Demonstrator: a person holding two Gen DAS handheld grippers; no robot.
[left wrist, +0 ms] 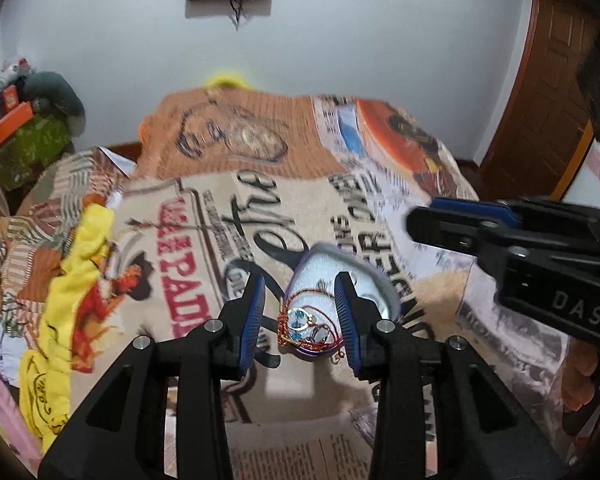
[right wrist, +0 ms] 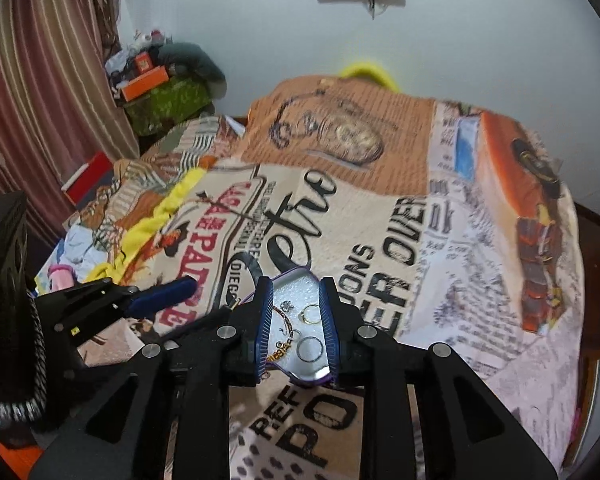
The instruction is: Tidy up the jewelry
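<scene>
Bedroom scene: printed blanket [right wrist: 380, 216] covers the bed, white wall behind, curtain [right wrist: 40, 80] at 10 o'clock in the right wrist view, wooden door [left wrist: 548, 80] at 2 o'clock in the left wrist view.

Jewelry tray [left wrist: 332, 276], small, silver-lined with a purple rim, sits on the blanket near frame centre in both views. Both frames are slightly motion-blurred.

Left gripper [left wrist: 300, 312]: fingers apart, straddling the tray's near end; contact with the rim can't be confirmed. Right gripper [right wrist: 296, 320]: fingers apart too, bracketing the tray from its side, nothing clamped. Each gripper also shows in the other's view, at 3 o'clock left view, 9 o'clock right view.

Tray contents:
- red-gold chain [left wrist: 300, 320], looped in a loose tangle at the near end
- blue-stone piece [left wrist: 298, 314] inside that tangle
- gold ring [right wrist: 310, 314] and silver ring [right wrist: 310, 348], lying apart from each other
- small gold pendant [right wrist: 280, 346] on a chain

Progress, my read: collection looks done, no loose jewelry visible on the blanket. Sorting isn't: chain is tangled over other pieces, nothing separated. Untangling is likely what's left.
</scene>
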